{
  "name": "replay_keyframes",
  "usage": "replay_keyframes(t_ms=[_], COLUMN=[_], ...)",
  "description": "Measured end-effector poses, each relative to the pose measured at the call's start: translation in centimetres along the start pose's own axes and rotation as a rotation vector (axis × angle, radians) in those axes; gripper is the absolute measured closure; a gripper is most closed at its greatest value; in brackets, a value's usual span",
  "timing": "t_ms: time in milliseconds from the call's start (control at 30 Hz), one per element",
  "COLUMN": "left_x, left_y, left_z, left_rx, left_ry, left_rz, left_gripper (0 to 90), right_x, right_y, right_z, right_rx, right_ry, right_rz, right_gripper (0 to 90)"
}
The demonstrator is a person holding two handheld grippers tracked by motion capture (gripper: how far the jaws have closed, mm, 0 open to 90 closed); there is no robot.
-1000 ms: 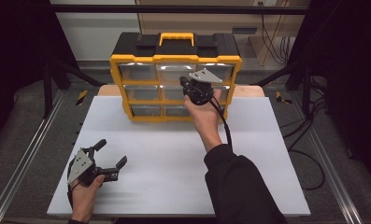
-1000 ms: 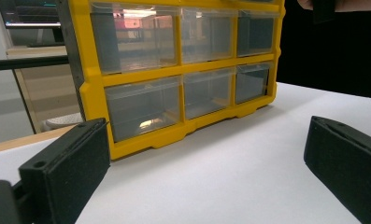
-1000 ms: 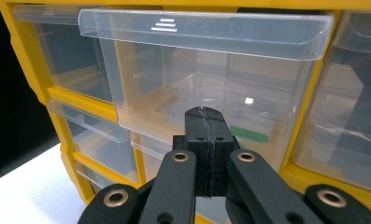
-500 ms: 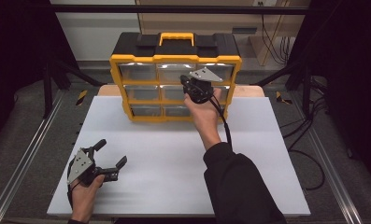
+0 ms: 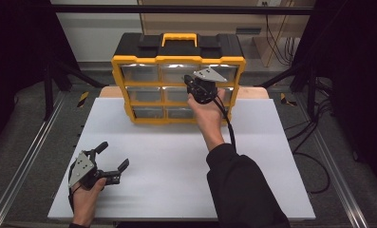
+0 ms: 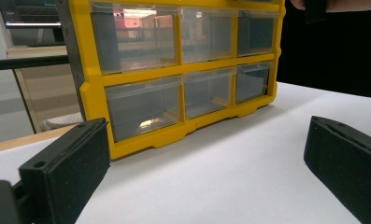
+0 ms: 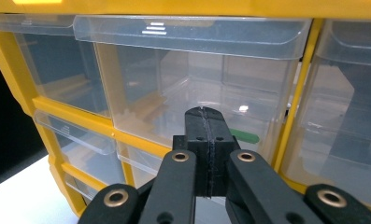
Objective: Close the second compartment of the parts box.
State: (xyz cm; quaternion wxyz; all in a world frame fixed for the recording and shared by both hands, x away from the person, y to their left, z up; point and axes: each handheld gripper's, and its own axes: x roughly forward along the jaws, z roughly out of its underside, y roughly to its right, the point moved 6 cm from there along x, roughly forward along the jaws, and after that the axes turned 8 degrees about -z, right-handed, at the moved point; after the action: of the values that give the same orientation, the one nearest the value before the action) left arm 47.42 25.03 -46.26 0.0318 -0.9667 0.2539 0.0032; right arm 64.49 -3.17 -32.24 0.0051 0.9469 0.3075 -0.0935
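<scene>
The yellow drawer cabinet (image 5: 178, 90) stands at the upper centre of the high view, at the far edge of the white bench (image 5: 176, 156), and nothing in the scene has shifted over the last second: both hands sit where they were, so the work reads as paused right at the cabinet front. The right gripper (image 5: 199, 88) is held up against the middle column of drawers, its jaws fully closed on each other with nothing between them, as the right gripper view shows plainly. There the closed tip sits in the lower centre of the frame, pointing at the clear top-middle drawer (image 7: 192, 84), whose lip juts forward a little from the yellow frame; whether the tip actually touches the drawer front is hard to tell from this angle. A small green item (image 7: 244, 136) lies inside that drawer, just right of the tip. The left gripper (image 5: 111, 164) rests at the lower left of the high view, low over the bench with its jaws spread wide and empty, well apart from the cabinet. Since nothing has moved, the drawer is likely about to be pushed or hooked, not yet handled.
</scene>
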Motion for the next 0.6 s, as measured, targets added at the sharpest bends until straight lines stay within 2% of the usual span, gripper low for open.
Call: replay_keyframes(t_ms=[600], left_x=[0.00], left_y=[0.00], left_z=[0.01], left_rx=[0.000], left_ry=[-0.001], left_rz=[-0.001], left_gripper=[0.2], right_x=[0.16], right_y=[0.52], right_z=[0.01], right_rx=[0.009], right_ry=[0.001], right_rz=[0.011], right_gripper=[90.0])
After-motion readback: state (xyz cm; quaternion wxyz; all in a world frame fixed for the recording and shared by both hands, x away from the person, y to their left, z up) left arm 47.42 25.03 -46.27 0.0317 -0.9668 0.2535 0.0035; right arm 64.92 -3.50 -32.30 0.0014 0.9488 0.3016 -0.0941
